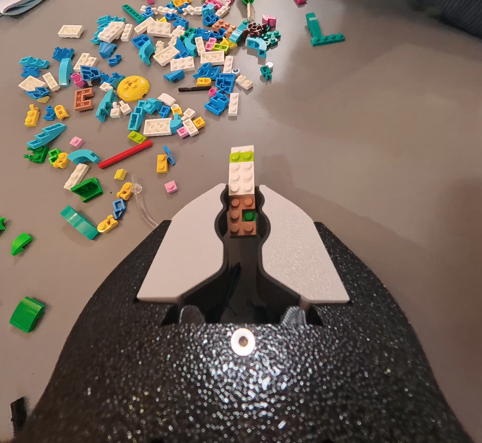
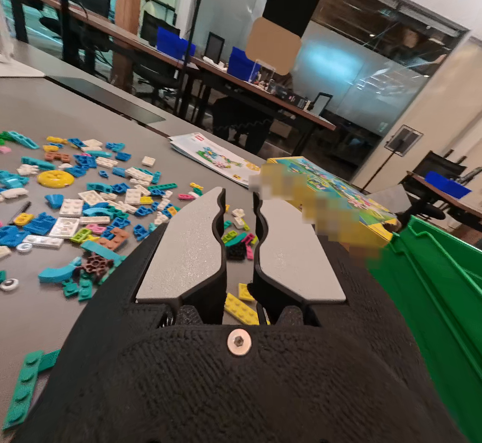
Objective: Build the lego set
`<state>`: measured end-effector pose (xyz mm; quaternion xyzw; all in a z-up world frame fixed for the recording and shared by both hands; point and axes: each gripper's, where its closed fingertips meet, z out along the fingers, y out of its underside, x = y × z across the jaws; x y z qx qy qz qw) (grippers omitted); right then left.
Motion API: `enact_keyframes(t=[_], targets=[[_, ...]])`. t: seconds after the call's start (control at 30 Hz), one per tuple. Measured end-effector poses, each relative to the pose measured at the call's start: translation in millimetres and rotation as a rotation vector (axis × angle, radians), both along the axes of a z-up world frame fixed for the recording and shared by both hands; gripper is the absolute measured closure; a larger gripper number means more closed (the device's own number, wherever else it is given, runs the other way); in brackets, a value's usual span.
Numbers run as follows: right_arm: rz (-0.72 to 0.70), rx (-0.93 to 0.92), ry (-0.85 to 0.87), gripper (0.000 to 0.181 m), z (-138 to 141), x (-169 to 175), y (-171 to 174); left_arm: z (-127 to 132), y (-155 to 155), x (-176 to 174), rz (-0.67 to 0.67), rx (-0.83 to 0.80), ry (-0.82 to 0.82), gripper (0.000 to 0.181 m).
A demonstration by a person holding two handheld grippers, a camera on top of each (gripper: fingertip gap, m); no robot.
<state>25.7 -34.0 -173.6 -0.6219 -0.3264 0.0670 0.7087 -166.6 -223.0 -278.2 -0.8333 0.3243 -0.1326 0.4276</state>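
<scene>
The left gripper (image 1: pixel 242 190), black-bodied with pale grey finger plates, clamps its fingers narrowly on a small built strip of plastic bricks (image 1: pixel 242 190): a brown studded plate with one green square stud piece sits between the fingers, and white plates with a lime-green band across them stick out past the tips, above the smooth grey table (image 1: pixel 365 143). The scattered pile of loose blue, white, teal, yellow and pink bricks (image 1: pixel 156 47) lies beyond and to the left of that strip, with a yellow domed round piece (image 1: pixel 133 88) and a red plastic rod (image 1: pixel 125 154) at its near side. The right gripper (image 2: pixel 238 197) holds nothing, its fingers a narrow gap apart over that pile's edge. Beyond the pile lie a white instruction booklet (image 2: pixel 208 156) and a colourful cardboard set box (image 2: pixel 339 188); a green plastic bin (image 2: pixel 438 287) stands beside the box.
</scene>
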Motion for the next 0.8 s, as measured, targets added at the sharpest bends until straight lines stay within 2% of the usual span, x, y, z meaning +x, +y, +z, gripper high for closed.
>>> enact_keyframes(t=[0.2, 0.37, 0.7, 0.8], targets=[[-0.099, 0.010, 0.149, 0.163, 13.8, 30.8, 6.8, -0.9, -0.3, 0.4, -0.004, -0.010, -0.003, 0.163], [-0.084, -0.043, 0.231, 0.164, 11.8, 35.2, 8.7, -4.5, 0.3, 0.0, 0.000, -0.015, 0.028, 0.163], [-0.026, -0.031, 0.094, 0.168, 0.6, 7.6, 0.3, -7.9, 1.4, -1.3, 0.012, 0.008, 0.091, 0.163], [0.041, -0.025, 0.031, 0.169, -4.1, -7.8, -6.9, -7.6, 2.1, -2.1, 0.019, 0.010, 0.090, 0.163]])
